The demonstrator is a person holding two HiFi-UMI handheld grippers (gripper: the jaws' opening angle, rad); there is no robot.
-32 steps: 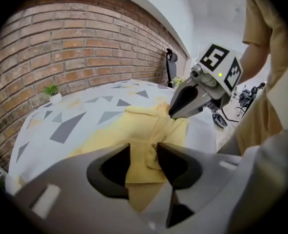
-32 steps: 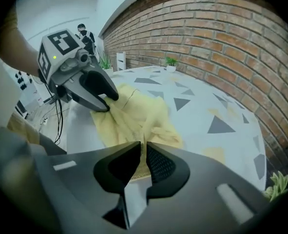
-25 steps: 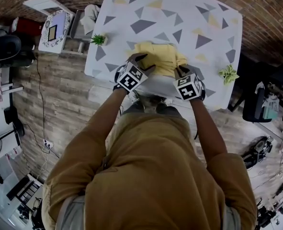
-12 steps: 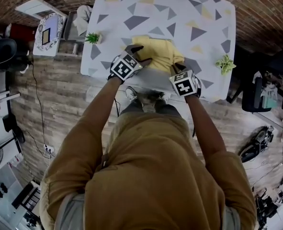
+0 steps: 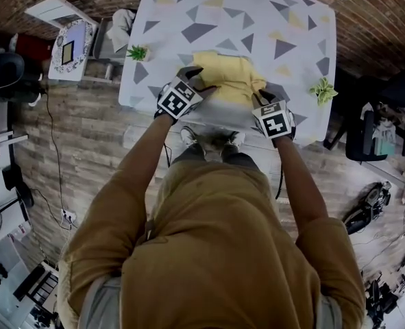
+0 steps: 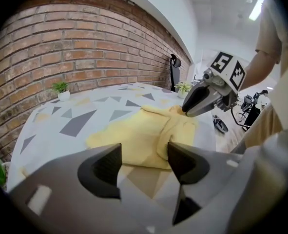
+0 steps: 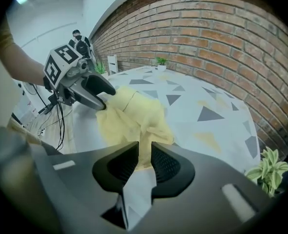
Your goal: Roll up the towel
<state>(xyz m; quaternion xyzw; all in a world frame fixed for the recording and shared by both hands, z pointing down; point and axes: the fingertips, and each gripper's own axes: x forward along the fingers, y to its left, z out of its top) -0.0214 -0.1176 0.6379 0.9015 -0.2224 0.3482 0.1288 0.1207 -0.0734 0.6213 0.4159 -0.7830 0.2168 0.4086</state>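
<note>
Plainly, the towel [image 5: 229, 77] was yellow, limp and bunched into loose folds. It lay on the patterned table [image 5: 305, 40] near its front edge, directly ahead of both sets of fingertips. The right gripper [image 7: 144, 161] had its jaws drawn almost together on a raised pleat of cloth, which ran between the pads and out past them. The left gripper [image 6: 144, 164] had just been opening its jaws. They stood apart, with bare tablecloth under the gap and the towel's near edge just beyond, touching neither pad as far as could be seen.

The cloth looked light and soft, with no stiffness to hold a shape — a roll would likely slacken unless both ends were kept taut and level. The sensible hold seemed to be the near hem, one grip toward each corner, rather than a loose pleat.

The head view showed the towel's whole outline and both grippers at its near side, yet not the jaws. Only the gripper views gave those — the right one showed the pinched pleat. The left one showed the open gap, and also the right gripper's tip down at the fold off to the right of the left fingers.
</note>
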